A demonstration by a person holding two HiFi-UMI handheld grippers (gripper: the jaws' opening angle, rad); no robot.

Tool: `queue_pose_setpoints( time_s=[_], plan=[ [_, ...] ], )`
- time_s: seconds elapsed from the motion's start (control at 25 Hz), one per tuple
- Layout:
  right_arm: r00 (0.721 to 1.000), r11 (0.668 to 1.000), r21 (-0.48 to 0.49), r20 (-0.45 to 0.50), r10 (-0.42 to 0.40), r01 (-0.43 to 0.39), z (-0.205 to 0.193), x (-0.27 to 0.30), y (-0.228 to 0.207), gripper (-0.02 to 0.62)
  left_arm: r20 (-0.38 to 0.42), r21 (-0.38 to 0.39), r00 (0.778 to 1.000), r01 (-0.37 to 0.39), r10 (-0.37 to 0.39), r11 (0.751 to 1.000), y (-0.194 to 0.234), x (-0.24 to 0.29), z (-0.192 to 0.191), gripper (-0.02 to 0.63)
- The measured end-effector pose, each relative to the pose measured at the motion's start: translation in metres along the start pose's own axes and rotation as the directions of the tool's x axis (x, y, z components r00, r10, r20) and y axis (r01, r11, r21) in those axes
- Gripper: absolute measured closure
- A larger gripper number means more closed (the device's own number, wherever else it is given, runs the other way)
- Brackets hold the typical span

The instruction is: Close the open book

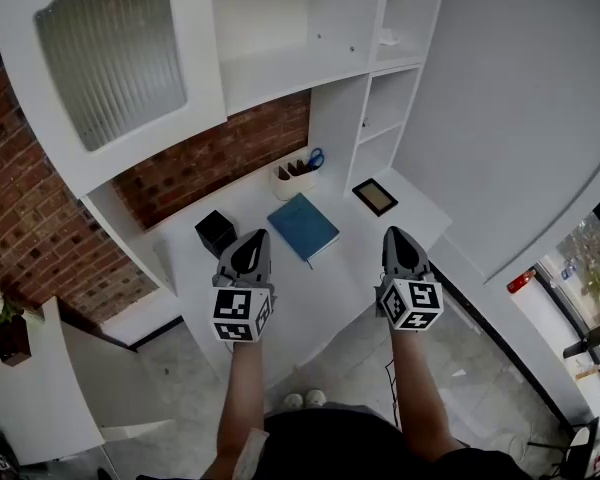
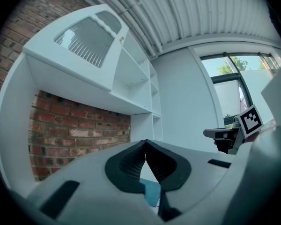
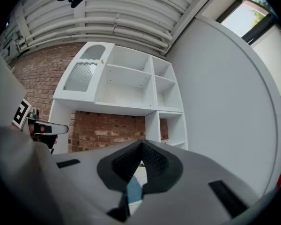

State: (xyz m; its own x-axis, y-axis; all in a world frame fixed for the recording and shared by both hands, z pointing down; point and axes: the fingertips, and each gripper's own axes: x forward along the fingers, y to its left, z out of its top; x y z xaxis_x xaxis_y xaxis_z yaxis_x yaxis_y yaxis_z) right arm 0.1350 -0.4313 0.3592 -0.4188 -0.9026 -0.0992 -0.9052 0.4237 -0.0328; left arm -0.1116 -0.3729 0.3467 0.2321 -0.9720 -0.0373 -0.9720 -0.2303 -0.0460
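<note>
Book: flat blue hardcover book (image 1: 303, 227) — lies closed, cover up, mid-way along the white desk (image 1: 320, 278), nearer its back edge.
Left gripper (image 1: 251, 240): jaws pressed together, nothing between them; held over the desk's front edge, apart from the book.
Right gripper (image 1: 399, 236): jaws together too — empty, over the front right side.
Back edge: white pen cup (image 1: 293, 180) holding blue-handled scissors (image 1: 314, 157).
Left of book: small black box (image 1: 216, 232).
Right back corner: dark-framed picture (image 1: 375, 196), lying flat.
</note>
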Motion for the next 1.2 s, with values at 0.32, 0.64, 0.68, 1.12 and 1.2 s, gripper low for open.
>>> queue_pose_setpoints(
  time_s=[0.32, 0.64, 0.68, 1.12, 1.2],
  plan=[
    [1.0, 1.0, 0.003, -0.017, -0.005, 0.005, -0.003, -0.013, -0.002, 0.597, -0.009, 0.003, 1.0, 0.012, -0.012, 1.0, -0.01, -0.005, -0.002, 0.597],
    [1.0, 1.0, 0.009, -0.022, 0.013, -0.013, -0.006, -0.015, 0.004, 0.597, -0.02, 0.005, 1.0, 0.013, -0.013, 1.0, -0.011, -0.008, -0.004, 0.597],
    [1.0, 1.0, 0.007, -0.025, 0.015, -0.015, -0.007, -0.015, 0.005, 0.597, -0.021, 0.005, 1.0, 0.013, -0.012, 1.0, -0.011, -0.008, -0.004, 0.597],
    [0.999, 1.0, 0.009, -0.044, 0.017, -0.016, -0.014, -0.019, 0.006, 0.597, -0.034, -0.005, 0.999, 0.016, -0.017, 1.0, -0.012, -0.008, -0.011, 0.597],
    [0.999, 1.0, 0.01, -0.045, 0.018, -0.017, -0.015, -0.019, 0.005, 0.597, -0.034, -0.005, 0.999, 0.017, -0.018, 1.0, -0.012, -0.008, -0.012, 0.597]
  ],
)
